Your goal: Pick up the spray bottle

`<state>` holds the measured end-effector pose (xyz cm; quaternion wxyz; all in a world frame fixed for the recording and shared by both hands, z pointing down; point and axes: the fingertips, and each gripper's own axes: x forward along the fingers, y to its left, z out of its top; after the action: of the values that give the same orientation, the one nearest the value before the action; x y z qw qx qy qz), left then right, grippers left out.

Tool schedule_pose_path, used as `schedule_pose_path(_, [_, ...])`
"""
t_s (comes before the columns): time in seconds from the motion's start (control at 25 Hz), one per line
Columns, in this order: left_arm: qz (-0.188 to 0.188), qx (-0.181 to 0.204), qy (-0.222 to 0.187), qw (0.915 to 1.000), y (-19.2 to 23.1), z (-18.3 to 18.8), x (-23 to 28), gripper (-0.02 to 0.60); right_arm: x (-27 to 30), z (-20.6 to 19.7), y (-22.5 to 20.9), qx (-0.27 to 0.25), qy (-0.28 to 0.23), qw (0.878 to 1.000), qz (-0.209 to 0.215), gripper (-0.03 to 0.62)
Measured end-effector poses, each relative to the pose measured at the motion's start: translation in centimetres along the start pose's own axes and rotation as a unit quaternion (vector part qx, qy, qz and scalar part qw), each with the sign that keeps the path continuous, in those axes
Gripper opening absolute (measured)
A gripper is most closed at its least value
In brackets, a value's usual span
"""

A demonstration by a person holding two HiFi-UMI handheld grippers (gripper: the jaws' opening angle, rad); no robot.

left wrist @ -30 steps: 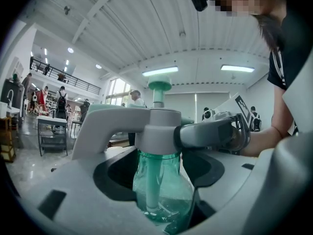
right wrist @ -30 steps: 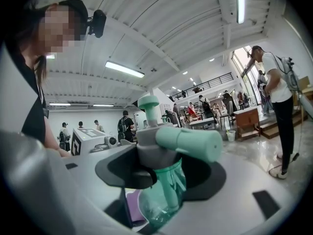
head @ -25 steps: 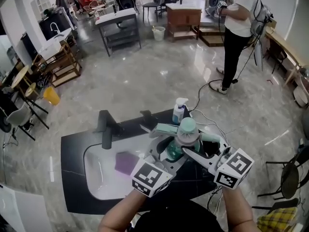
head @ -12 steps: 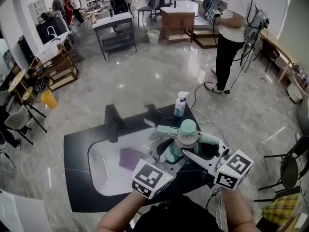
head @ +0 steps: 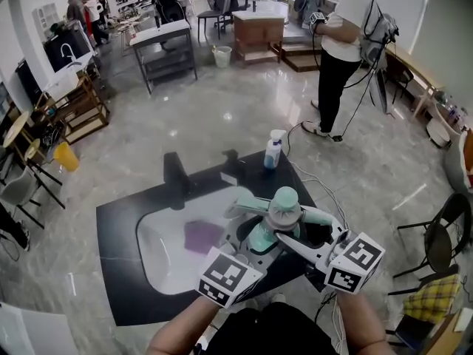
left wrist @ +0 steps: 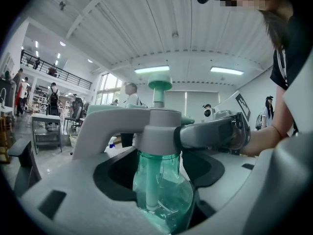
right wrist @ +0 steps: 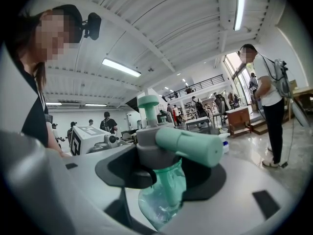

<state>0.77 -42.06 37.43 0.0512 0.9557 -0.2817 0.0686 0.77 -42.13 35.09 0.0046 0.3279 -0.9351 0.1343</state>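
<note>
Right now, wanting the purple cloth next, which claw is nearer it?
Left. The left claw grips the green spray bottle on the side toward the purple cloth; the right claw grips its far side.

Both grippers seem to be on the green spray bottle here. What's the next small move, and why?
Probably a short, straight lift with both grips closed. The spray bottle stands upright, clamped between the jaws of the left gripper and the right gripper. In the head view it appears raised over the black sink counter, with nothing above it to block the way.
</note>
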Motion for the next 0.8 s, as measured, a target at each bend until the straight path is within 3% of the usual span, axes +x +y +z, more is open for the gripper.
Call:
schedule_pose_path(0.36, [0.014, 0.003, 0.001, 0.9999, -3.8, -1.8, -3.7, 0.267, -2.3, -2.4, 4.5, -0.006, -0.002, 1.000, 0.011, 0.266])
schedule_pose_path(0.8, [0.034, 0.006, 0.011, 0.9993, -13.5, -2.7, -6.2, 0.267, -10.7, -4.4, 9.8, -0.008, -0.003, 0.999, 0.032, 0.265])
